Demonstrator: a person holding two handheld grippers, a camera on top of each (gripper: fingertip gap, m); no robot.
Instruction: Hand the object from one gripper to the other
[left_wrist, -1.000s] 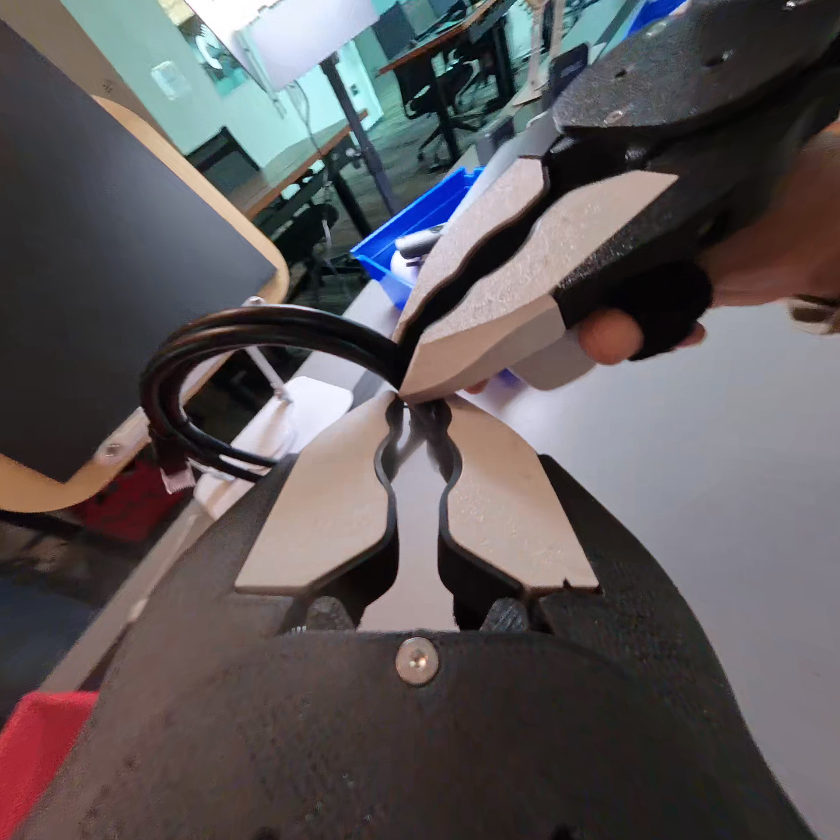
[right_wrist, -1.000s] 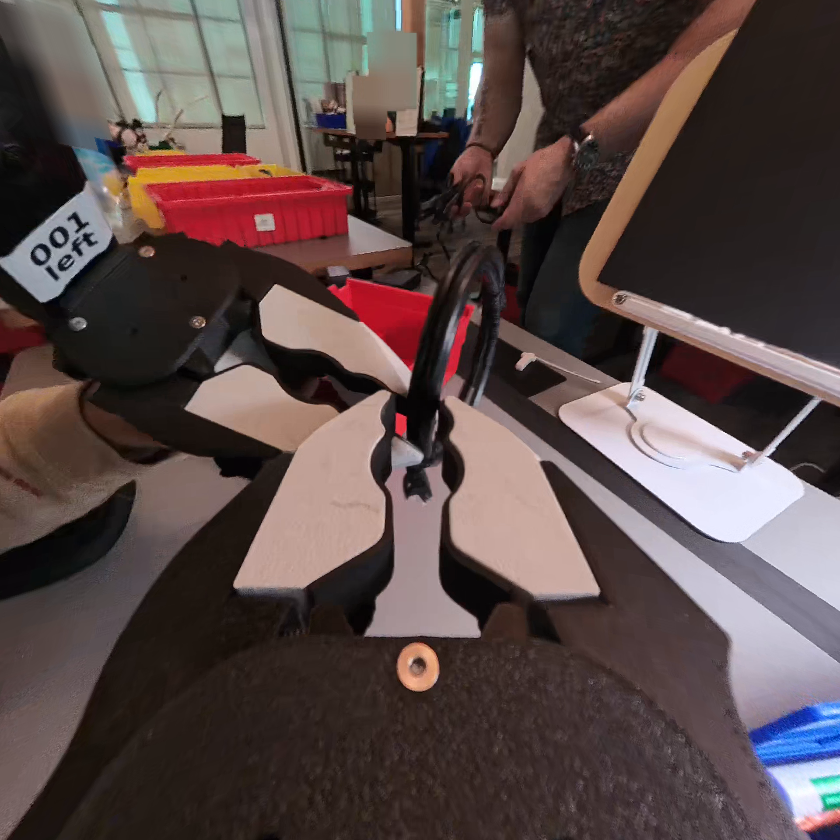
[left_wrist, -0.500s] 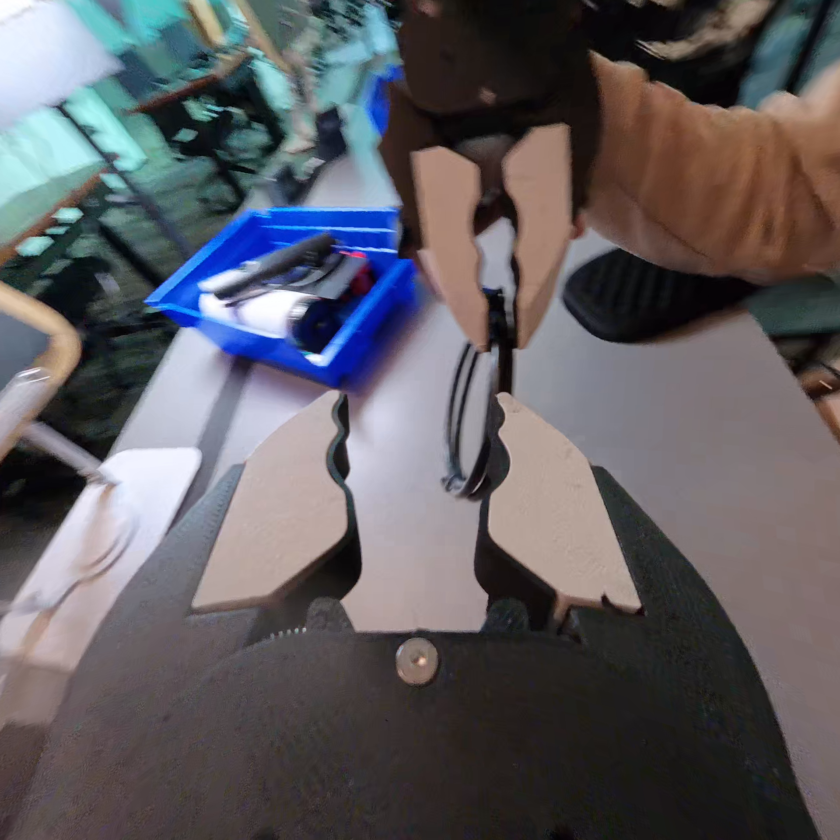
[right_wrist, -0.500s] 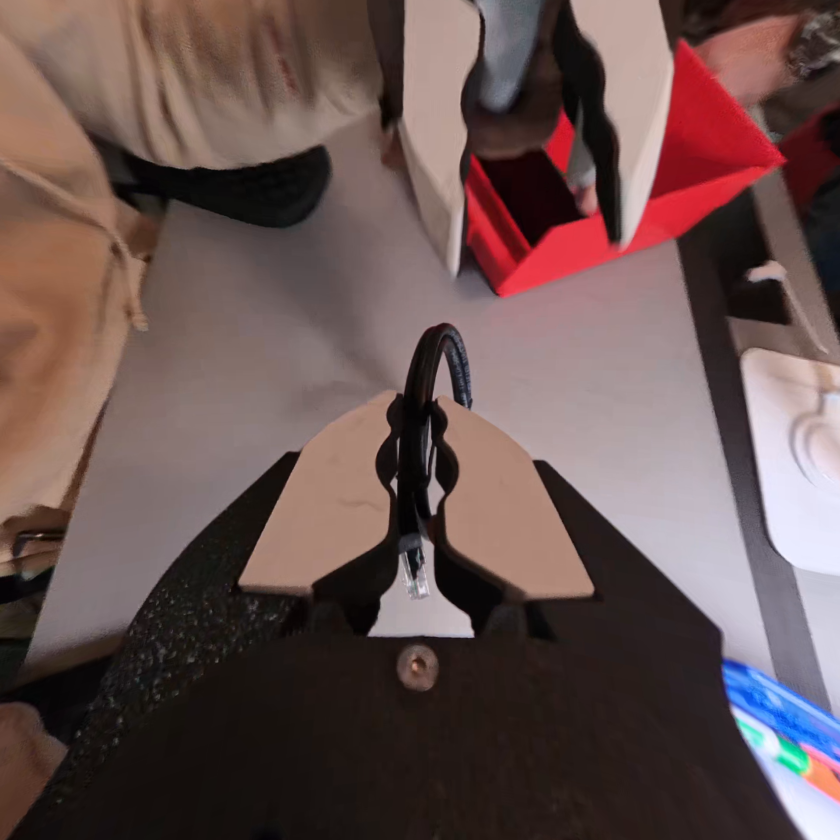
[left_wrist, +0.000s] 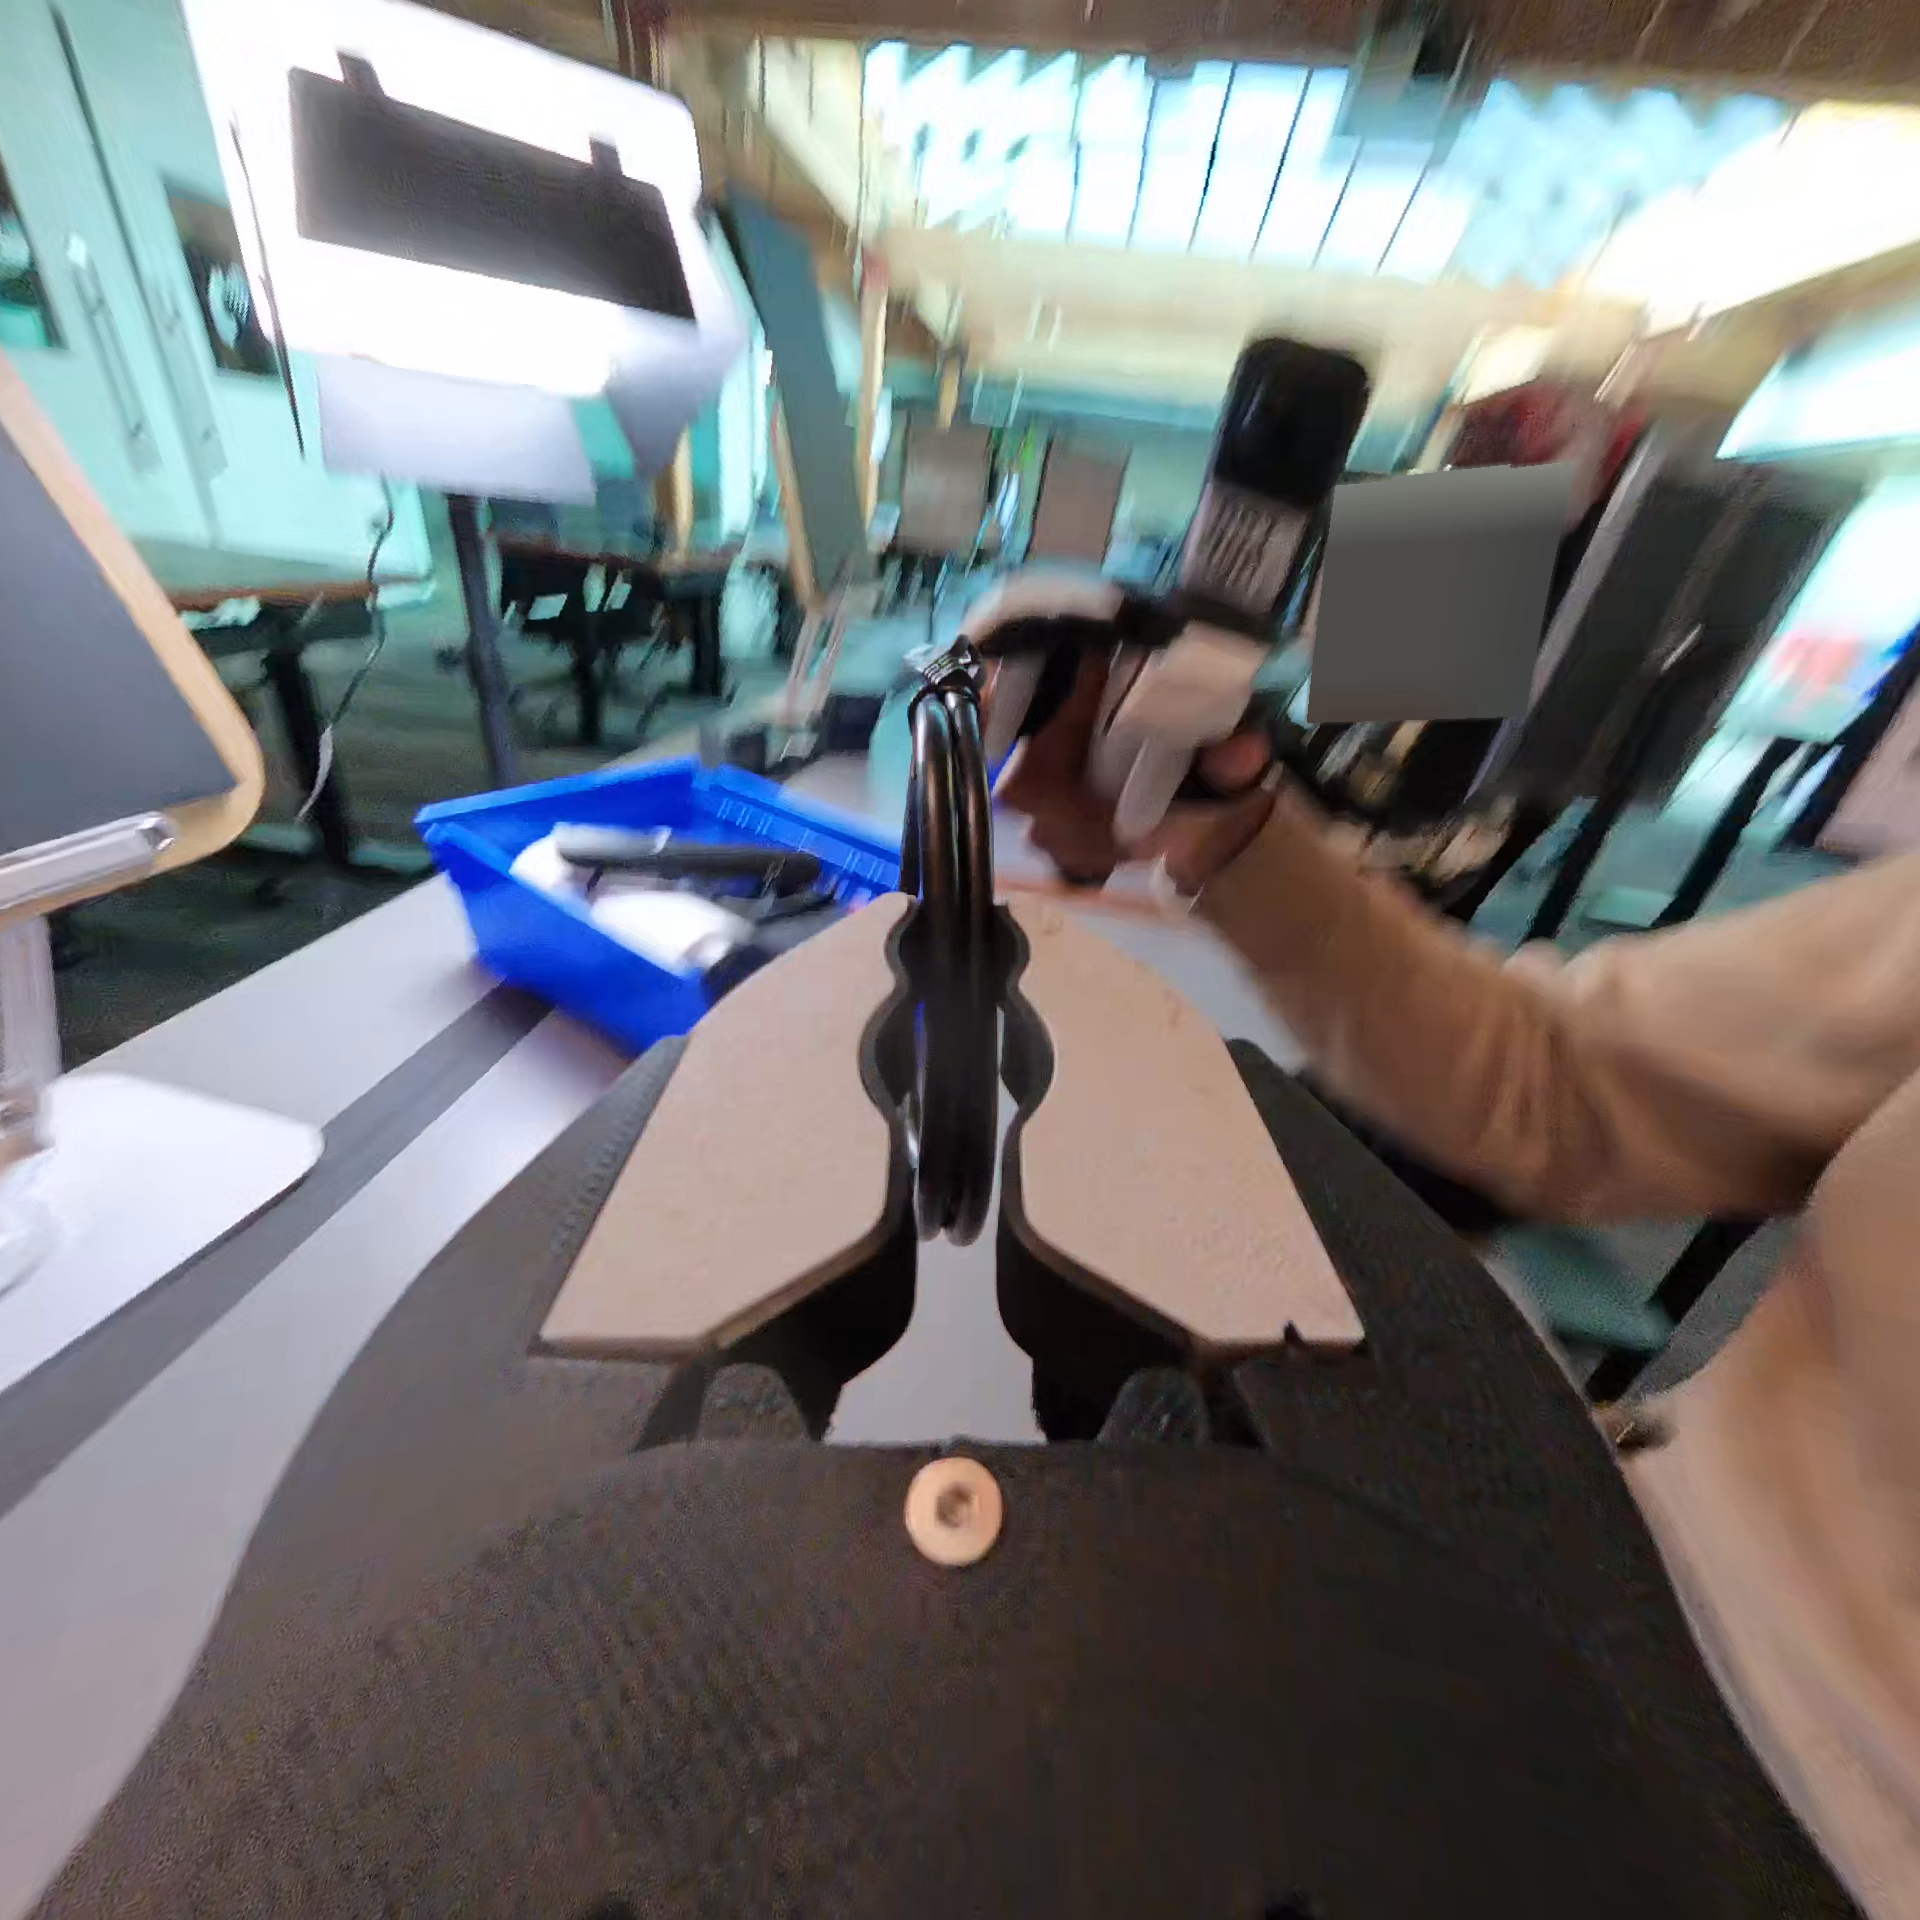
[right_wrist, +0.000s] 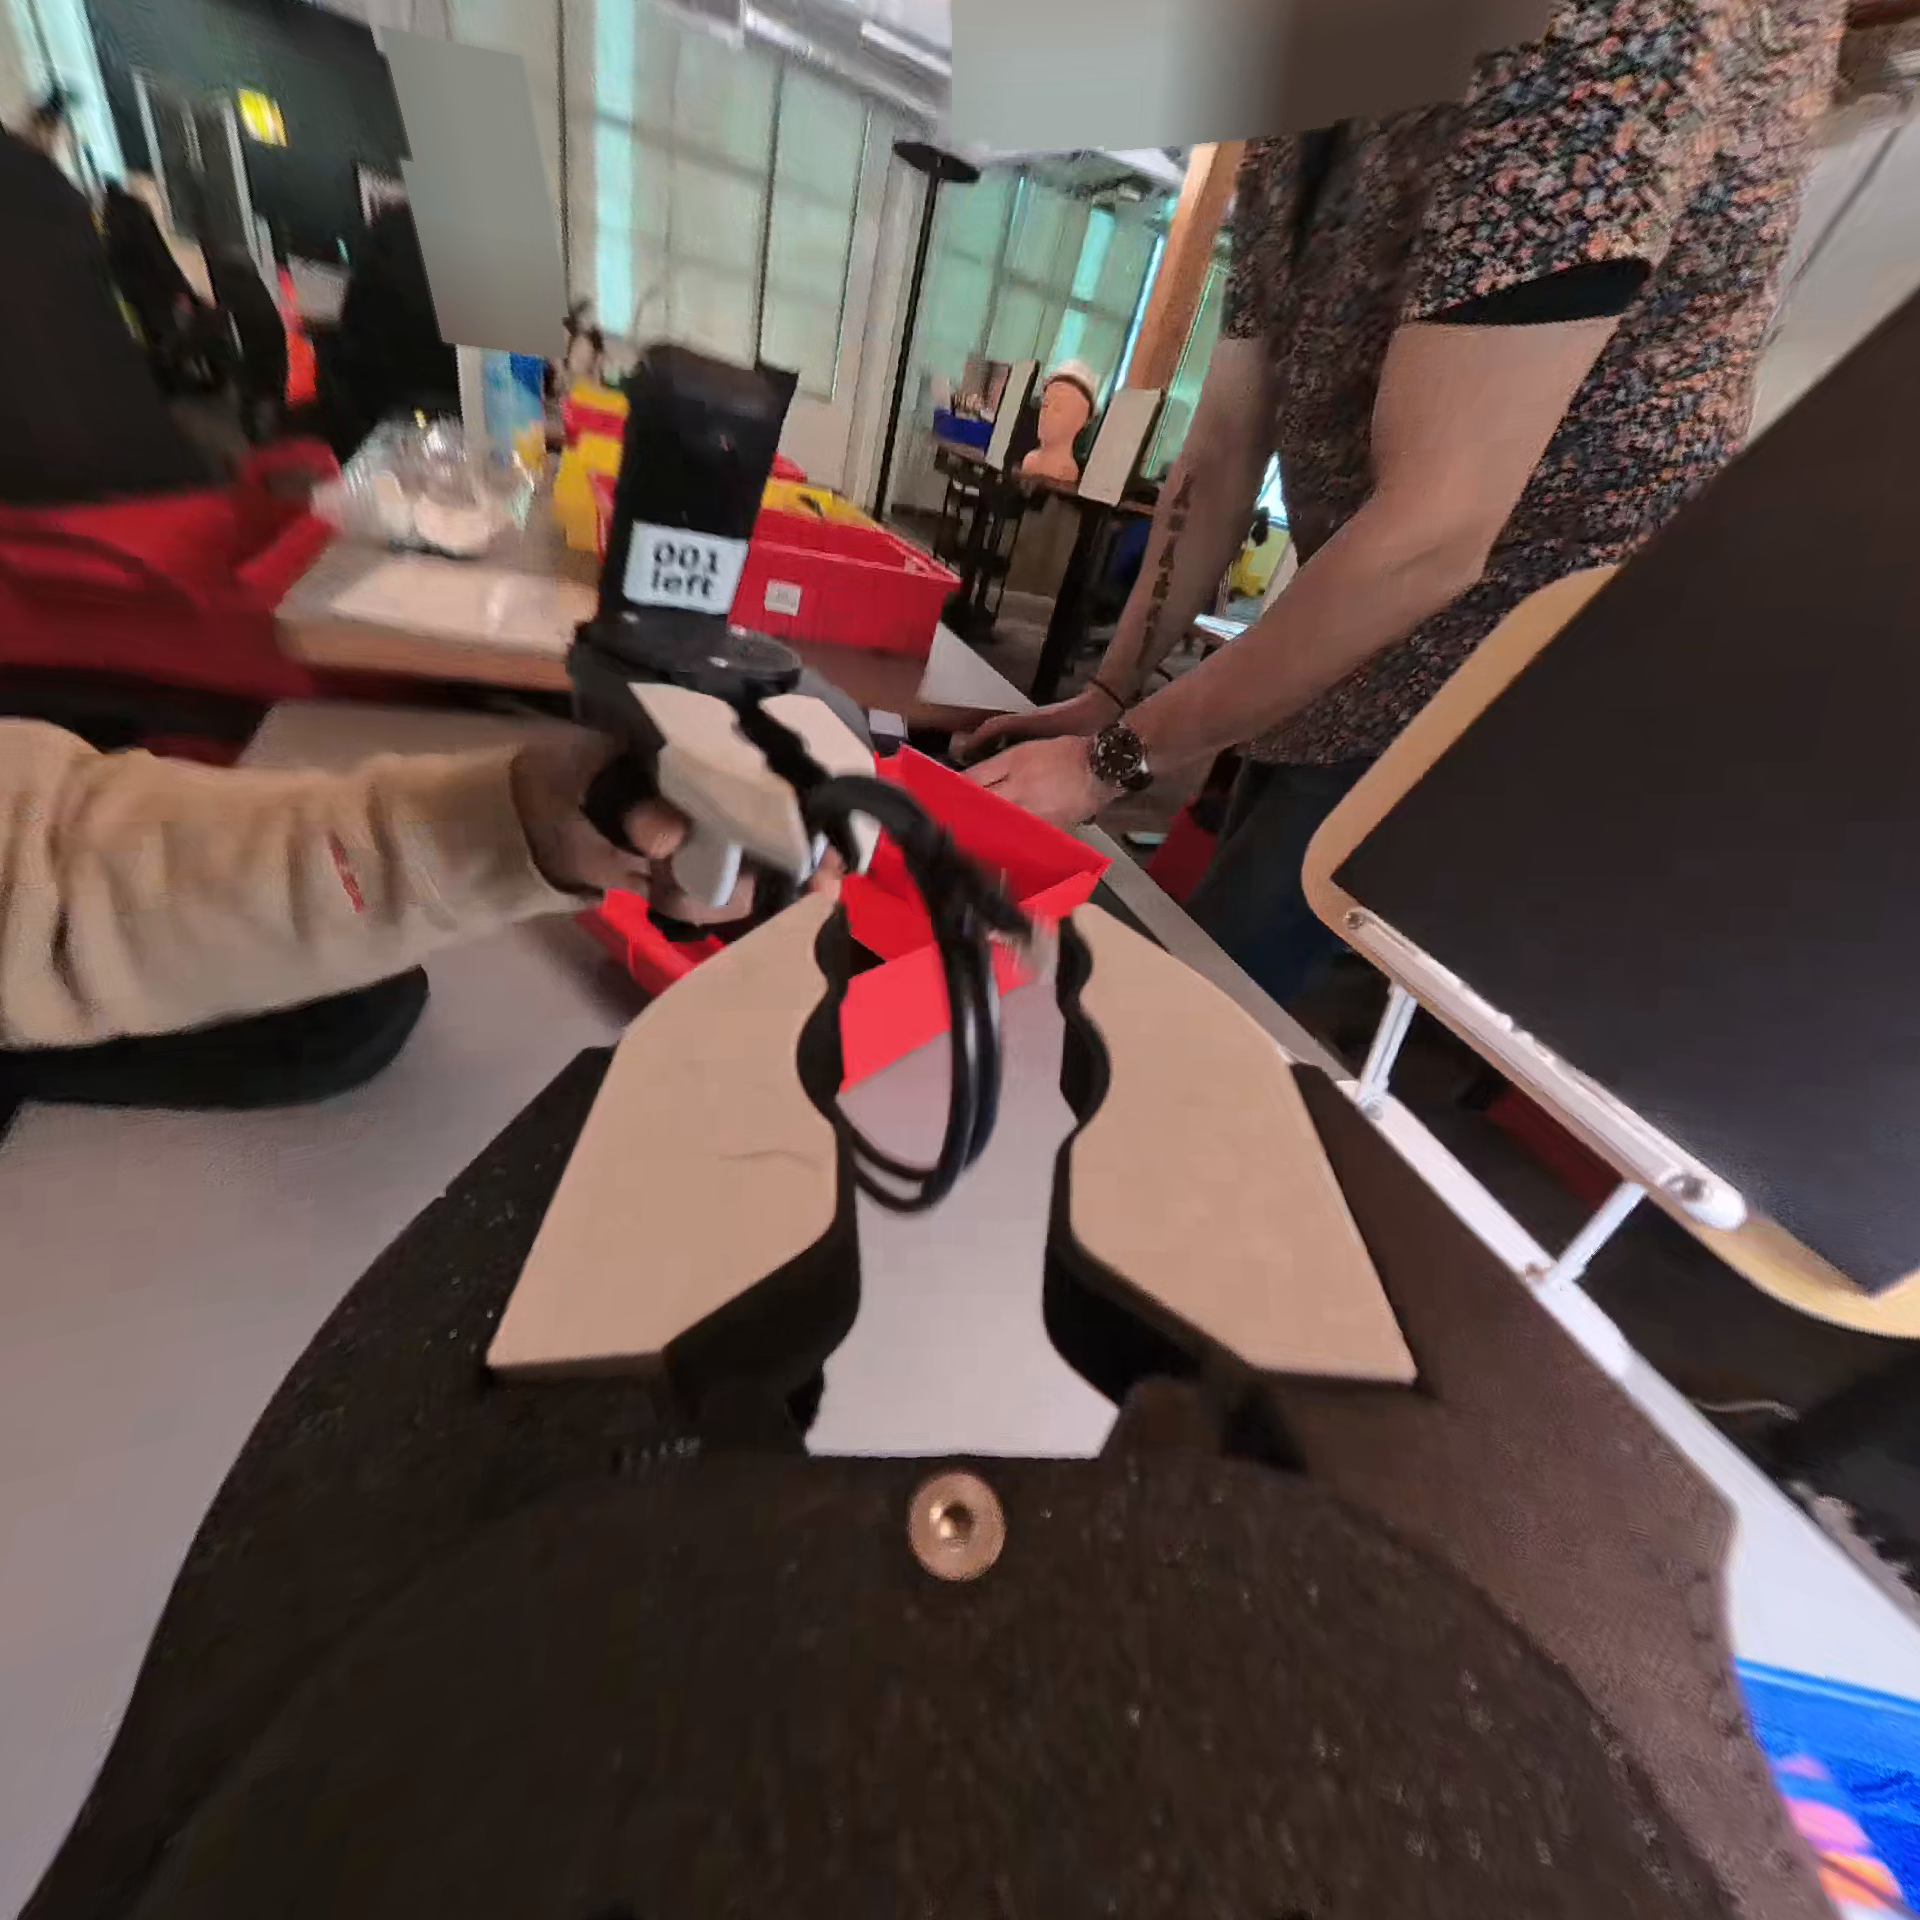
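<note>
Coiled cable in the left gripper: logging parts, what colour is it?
Black; the coiled cable shows best in the left wrist view.

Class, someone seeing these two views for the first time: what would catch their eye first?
The coiled black cable, clamped edge-on between the left hand-held gripper fingers at centre. The right hand-held gripper stands open around the loop. Behind sit a blue bin and a red bin.
</note>
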